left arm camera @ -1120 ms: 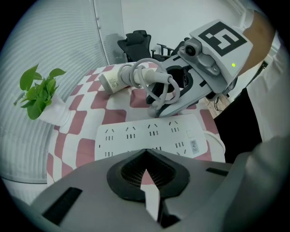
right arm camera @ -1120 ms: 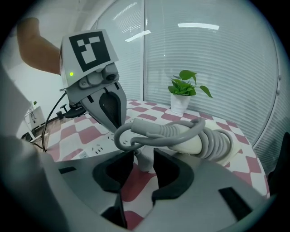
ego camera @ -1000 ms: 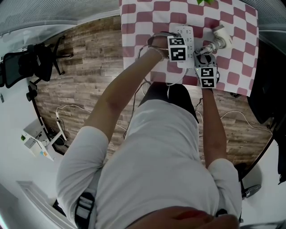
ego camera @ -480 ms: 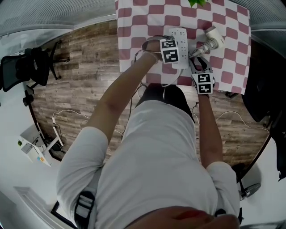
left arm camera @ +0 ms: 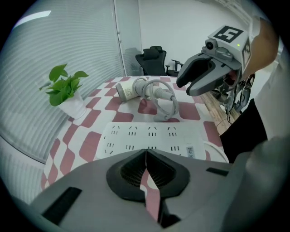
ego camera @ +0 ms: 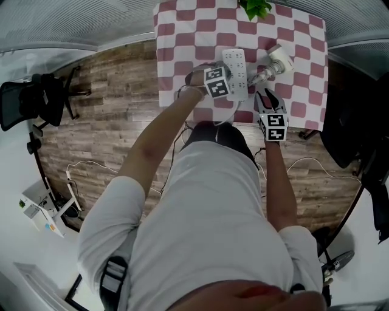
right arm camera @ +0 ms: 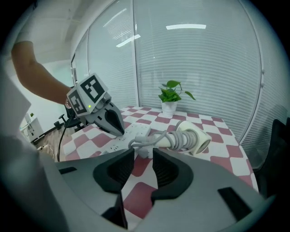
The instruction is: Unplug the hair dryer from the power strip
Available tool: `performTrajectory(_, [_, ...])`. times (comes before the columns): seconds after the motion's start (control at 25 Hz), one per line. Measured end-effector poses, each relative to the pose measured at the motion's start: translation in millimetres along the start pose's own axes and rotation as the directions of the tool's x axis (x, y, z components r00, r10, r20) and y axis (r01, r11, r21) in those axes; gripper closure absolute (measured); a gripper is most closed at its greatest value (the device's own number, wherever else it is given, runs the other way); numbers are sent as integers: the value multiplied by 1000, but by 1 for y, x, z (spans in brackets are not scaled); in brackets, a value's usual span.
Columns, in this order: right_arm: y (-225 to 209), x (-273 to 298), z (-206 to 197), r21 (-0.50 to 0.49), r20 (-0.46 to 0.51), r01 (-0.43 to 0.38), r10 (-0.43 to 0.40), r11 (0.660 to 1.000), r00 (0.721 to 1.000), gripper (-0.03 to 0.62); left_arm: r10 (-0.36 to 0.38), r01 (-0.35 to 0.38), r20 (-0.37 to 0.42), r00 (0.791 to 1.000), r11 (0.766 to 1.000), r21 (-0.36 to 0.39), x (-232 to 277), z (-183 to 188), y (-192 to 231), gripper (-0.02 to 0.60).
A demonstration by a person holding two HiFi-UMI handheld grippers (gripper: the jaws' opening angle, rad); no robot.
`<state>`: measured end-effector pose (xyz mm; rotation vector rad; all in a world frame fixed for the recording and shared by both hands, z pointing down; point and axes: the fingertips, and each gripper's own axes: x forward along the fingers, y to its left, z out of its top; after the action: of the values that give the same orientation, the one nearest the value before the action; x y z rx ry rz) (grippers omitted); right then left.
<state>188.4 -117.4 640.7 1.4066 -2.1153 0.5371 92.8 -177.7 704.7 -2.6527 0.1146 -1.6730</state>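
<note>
The white power strip (ego camera: 234, 65) (left arm camera: 154, 136) lies on the checkered table, and every socket I can see is bare. To its right lies the white hair dryer (ego camera: 277, 59) (right arm camera: 192, 138) with its cord wound round the handle. Its plug (right arm camera: 143, 151) rests on the cloth beside the strip. My left gripper (ego camera: 229, 79) (left arm camera: 146, 152) is shut and empty, its tips down at the strip's near end. My right gripper (ego camera: 265, 97) (right arm camera: 143, 158) hangs open a little short of the plug. Its jaws have just been closing slightly, with nothing between them.
A small potted plant (ego camera: 255, 7) (left arm camera: 67, 90) stands at the table's far edge. The strip's own cable (ego camera: 226, 113) runs off the near edge toward my legs. Wooden floor surrounds the table, with office chairs (ego camera: 36, 100) off to the left.
My right gripper has drawn back from the hair dryer's plug toward the near table edge and risen a little. My left gripper has stayed at the strip.
</note>
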Motion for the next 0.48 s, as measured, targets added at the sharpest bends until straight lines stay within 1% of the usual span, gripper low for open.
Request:
performTrajectory(0.08, [-2,-7,10,1,21,4,-4,1000,1000,450,33,-32,45,998,999,-26,-11,3,-1,551])
performTrajectory(0.16, [-4,-13,20,8,44,6,-6,1000,999,450,70,-62,107,992,995,-77,-24,8,0,551])
performTrajectory(0.28, [-6,-20,34,16,79,2,-3,1000,997,456,120,-85,205,971,981,-173,-46,19,2,551])
performTrajectory(0.36, [-6,-27,45,21,103,-2,0,1000,995,462,153,-86,275,949,967,-241,-64,28,3,551])
performTrajectory(0.48, [-3,-41,66,31,145,-10,6,999,989,477,202,-62,388,899,937,-344,-97,44,5,551])
